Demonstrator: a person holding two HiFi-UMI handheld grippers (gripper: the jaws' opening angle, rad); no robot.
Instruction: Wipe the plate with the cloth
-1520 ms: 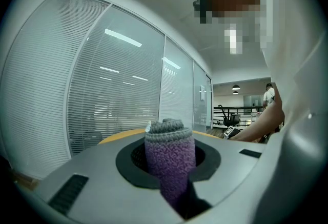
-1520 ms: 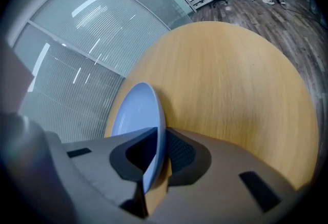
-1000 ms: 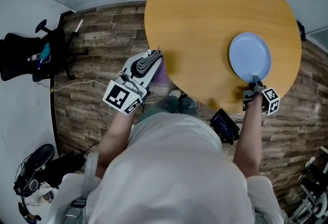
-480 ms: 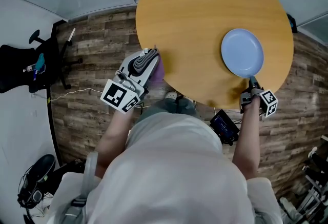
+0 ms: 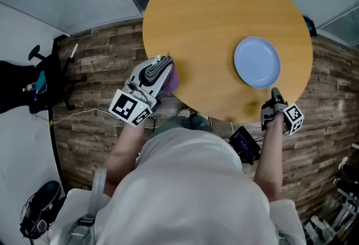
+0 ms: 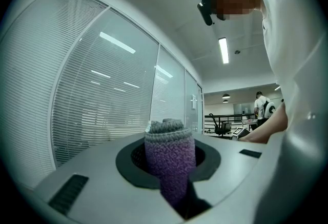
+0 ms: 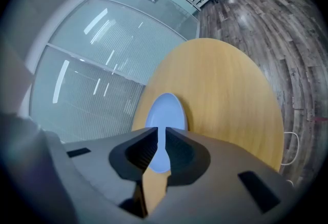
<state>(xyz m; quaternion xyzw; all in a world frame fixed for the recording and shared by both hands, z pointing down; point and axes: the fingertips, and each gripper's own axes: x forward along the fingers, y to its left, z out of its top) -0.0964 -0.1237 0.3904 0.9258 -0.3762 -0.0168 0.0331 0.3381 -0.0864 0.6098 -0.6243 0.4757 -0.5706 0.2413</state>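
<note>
Person in a loose white short-sleeved shirt (image 5: 190, 182), black camera headset (image 6: 206, 1) on the head, pale grey left gripper (image 5: 166, 65) with black ribbed pads (image 6: 128, 161), white cube with black square markers (image 5: 130, 108), grey right gripper (image 5: 275, 93), matching marker cube (image 5: 293, 116)

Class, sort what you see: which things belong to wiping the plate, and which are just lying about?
Belong to the job: purple cloth, blue plate, round table under it.
Lying about: black office chair, small black device.
</note>
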